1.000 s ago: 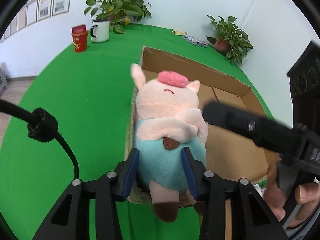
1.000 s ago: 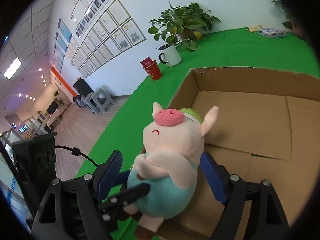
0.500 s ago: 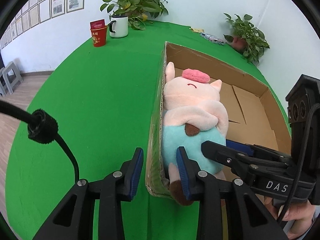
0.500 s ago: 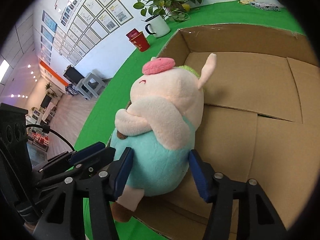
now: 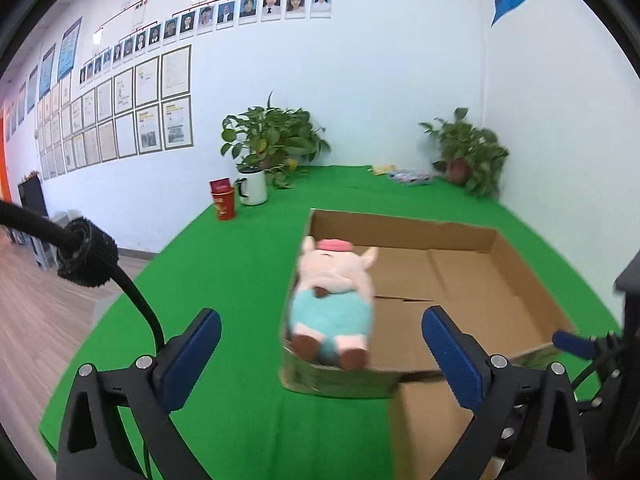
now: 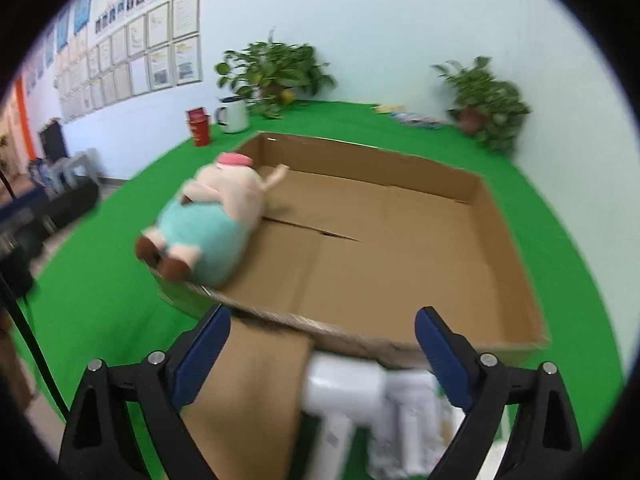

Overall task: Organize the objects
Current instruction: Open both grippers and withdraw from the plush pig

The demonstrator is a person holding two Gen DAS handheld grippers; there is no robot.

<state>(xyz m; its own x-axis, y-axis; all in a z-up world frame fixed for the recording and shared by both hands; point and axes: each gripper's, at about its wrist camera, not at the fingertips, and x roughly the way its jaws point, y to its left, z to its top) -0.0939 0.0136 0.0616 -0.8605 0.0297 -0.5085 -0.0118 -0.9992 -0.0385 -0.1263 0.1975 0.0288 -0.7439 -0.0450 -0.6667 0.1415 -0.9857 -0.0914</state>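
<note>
A plush pig [image 5: 332, 300] in teal overalls lies on its back in the near left corner of the shallow cardboard box [image 5: 516, 276], feet over the front rim. The left gripper [image 5: 320, 328] is pulled back from it, its jaws opening wide with nothing between the pads. In the right wrist view the pig [image 6: 208, 228] lies at the box's [image 6: 400, 240] left end. The right gripper [image 6: 322, 332] hangs before the front rim, jaws opening, holding nothing. White objects [image 6: 360, 400], blurred, lie below it on the green cloth.
A red cup [image 5: 224, 202], a white mug [image 5: 252, 186] and a potted plant [image 5: 272, 140] stand at the table's back left. A second plant [image 5: 468, 152] is at the back right. A folded-down cardboard flap [image 6: 248, 384] juts toward me.
Both grippers let go of the pig, opened wide and drew back from the box. The pig now lies released in the box's near left corner.
</note>
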